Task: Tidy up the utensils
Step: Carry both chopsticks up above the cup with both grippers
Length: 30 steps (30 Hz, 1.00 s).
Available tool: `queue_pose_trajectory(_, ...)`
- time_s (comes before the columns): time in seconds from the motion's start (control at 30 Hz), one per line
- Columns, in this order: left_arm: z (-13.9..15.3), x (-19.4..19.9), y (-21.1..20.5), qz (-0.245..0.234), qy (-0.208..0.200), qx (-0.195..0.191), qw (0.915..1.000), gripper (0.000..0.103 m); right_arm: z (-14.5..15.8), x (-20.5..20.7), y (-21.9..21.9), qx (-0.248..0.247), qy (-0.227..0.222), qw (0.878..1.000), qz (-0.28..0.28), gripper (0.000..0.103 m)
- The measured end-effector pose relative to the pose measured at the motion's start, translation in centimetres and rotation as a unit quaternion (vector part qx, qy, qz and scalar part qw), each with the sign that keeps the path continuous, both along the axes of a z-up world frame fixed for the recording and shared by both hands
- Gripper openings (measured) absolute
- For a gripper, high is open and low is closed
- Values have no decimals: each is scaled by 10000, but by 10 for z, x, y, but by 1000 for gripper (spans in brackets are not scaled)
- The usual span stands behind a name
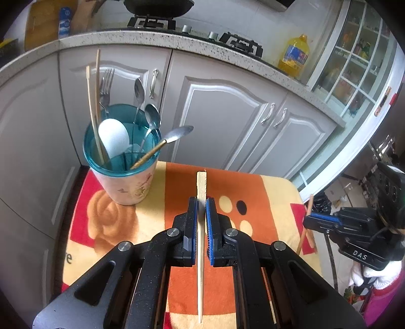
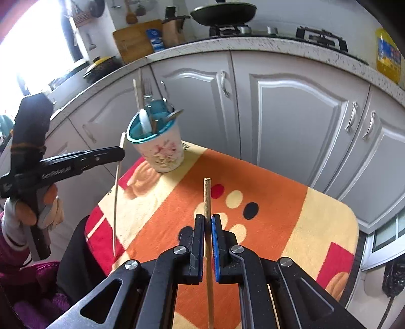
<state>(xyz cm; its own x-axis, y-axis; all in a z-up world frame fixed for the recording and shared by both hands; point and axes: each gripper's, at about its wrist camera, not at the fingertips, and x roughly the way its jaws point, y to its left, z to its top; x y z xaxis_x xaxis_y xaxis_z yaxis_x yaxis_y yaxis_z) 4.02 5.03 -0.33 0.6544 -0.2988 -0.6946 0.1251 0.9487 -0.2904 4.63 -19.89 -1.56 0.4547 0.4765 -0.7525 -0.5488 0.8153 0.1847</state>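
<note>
A floral cup with a teal rim (image 1: 121,162) (image 2: 157,149) stands at the far left of the cloth-covered table (image 1: 265,192) (image 2: 316,217). It holds two pale chopsticks (image 1: 92,106), a fork, several spoons and a white spoon. My left gripper (image 1: 201,205) is shut on a flat pale chopstick (image 1: 201,184), held above the cloth just right of the cup; in the right wrist view this gripper (image 2: 121,149) shows at the left. My right gripper (image 2: 207,219) is shut on a round brown chopstick (image 2: 207,194) over the table's middle; in the left wrist view it (image 1: 307,217) appears at the right edge.
White cabinet doors (image 1: 227,114) and a speckled countertop (image 1: 177,40) stand behind the table. On the counter are a gas stove with a pan (image 2: 222,12), a yellow oil bottle (image 1: 295,55) and a cutting board (image 2: 134,40). A person's gloved hand (image 2: 33,210) grips the left tool.
</note>
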Motion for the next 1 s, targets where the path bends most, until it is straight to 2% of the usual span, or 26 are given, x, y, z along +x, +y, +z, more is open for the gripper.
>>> queue_pose_trajectory(0.33,30,-10,21,142,-256,-121,9995,5,32,-13,13,62,-377,9991,156,5)
queue_pose_trajectory(0.53,64,-1,48,433,-583,-219,9971,5,60,-4,32,185,-632,9973,339,5)
queue_pose_trajectory(0.77,100,34,91,1047,-1031,-189,9890,5,113,13,69,416,-1019,9911,745,5)
queue_pose_trajectory(1.0,107,73,117,1559,-1373,20,9782,5,162,38,109,565,-1355,9833,1079,5)
